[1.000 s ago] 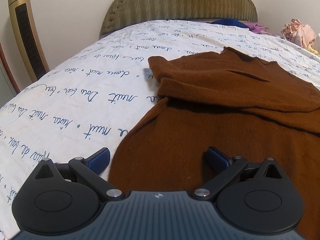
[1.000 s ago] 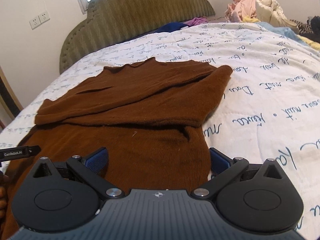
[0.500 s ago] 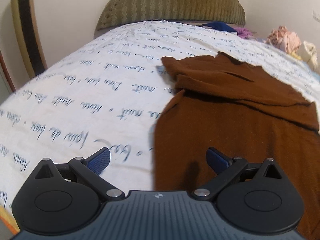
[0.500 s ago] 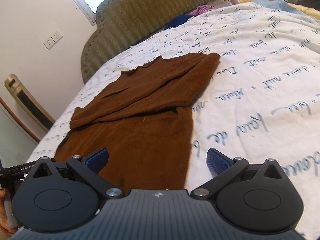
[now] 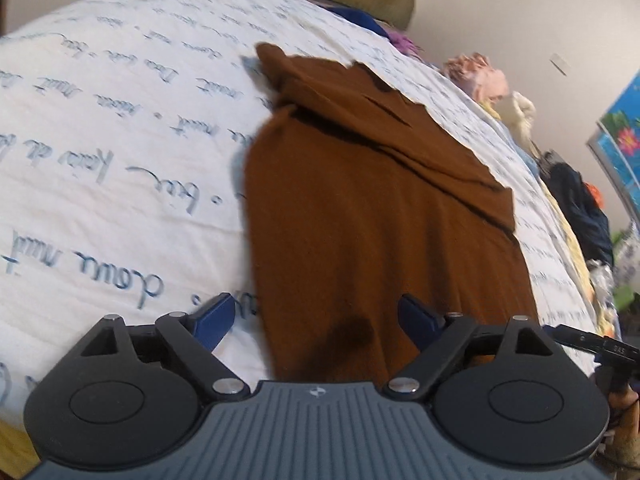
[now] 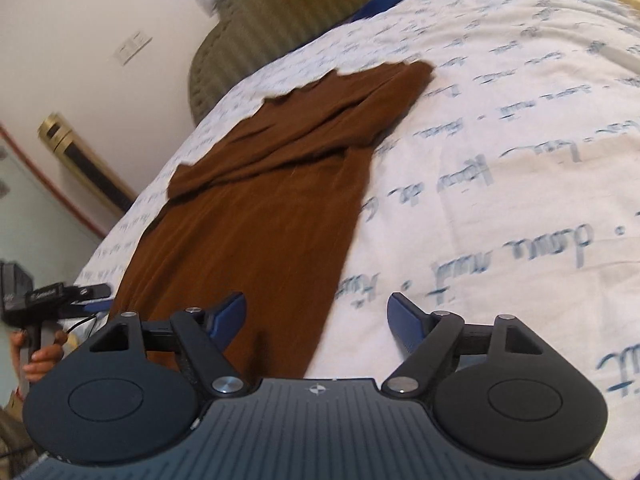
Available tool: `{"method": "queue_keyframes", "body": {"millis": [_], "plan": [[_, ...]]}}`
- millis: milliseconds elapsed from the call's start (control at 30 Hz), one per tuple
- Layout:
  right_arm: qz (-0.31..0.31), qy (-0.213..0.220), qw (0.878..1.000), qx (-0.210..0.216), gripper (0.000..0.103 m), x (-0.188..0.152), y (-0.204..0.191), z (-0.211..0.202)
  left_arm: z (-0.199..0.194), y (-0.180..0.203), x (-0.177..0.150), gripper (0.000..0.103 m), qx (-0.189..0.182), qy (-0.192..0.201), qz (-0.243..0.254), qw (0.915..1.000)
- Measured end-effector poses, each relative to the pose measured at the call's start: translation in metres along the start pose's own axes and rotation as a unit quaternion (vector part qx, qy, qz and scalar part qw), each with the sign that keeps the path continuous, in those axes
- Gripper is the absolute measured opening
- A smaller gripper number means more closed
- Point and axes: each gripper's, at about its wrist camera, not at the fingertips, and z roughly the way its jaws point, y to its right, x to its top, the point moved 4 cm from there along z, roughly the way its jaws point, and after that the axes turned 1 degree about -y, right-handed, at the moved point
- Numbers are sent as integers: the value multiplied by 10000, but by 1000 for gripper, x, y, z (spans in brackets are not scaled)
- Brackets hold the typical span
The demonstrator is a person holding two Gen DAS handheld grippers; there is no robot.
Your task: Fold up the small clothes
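Both tools have pulled back toward the near edge of the bed since a second ago; the garment itself looks unmoved.

Left wrist view: left gripper (image 5: 316,318) has its blue-padded fingers spread apart, nothing between them. Brown knitted sweater (image 5: 376,208) lies flat straight ahead on the white bedsheet with blue cursive writing (image 5: 120,168). Its left edge runs forward just inside the left finger; the right finger sits over the fabric, contact unclear. Sleeves are folded across the chest at the far end. Pile of pink and cream clothes (image 5: 480,76) sits far ahead-right, well apart.

Right wrist view: right gripper (image 6: 318,318) is also spread wide and empty. Sweater's right edge runs forward between the fingers; the left finger is over fabric, the right finger over bare sheet. Near hem is hidden under the tool body. Olive padded headboard (image 6: 280,12) is far ahead.

Progress, my read: sleeve folds done, body still full length. Left to do: grab the hem corners, fold bottom up to the collar, maybe once more. Frames are motion-blurred.
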Motion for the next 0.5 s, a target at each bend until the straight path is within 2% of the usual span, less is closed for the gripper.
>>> {"method": "queue_keyframes", "body": {"millis": [67,133,200,267,300,333,367,400,433,467,500], "plan": [[-90,-129,9997,161,76,-3,-8,5,2,3,-2,89,-290,-22,24,9996],[-196,-300,9987,365,75,-8,-18,12,5,4,-5,89,-799,-157,-122,9966],[-338,-446,9969,545,74,-12,-29,19,8,6,-9,89,-1153,-230,-197,9929],[-456,-548,9945,761,73,-15,-42,25,11,10,-11,89,-1256,-236,-183,9916],[-456,-591,9933,885,66,-14,-46,28,12,11,-11,87,-1256,-233,-160,9917],[-440,-639,9922,972,61,-13,-50,32,14,14,-9,78,-1277,-246,-132,9914],[-444,-681,9918,988,52,-11,-52,37,16,16,-8,70,-1301,-274,-112,9911],[-467,-717,9920,933,42,-9,-54,42,19,19,-6,51,-1305,-337,-95,9908],[-477,-759,9925,834,36,-6,-55,47,23,20,-4,32,-1266,-429,-72,9910],[-480,-768,9931,742,25,-3,-56,51,28,21,-2,23,-1172,-508,-52,9918],[-481,-758,9936,684,19,-1,-58,53,33,23,-1,12,-1036,-545,-20,9931]]}}
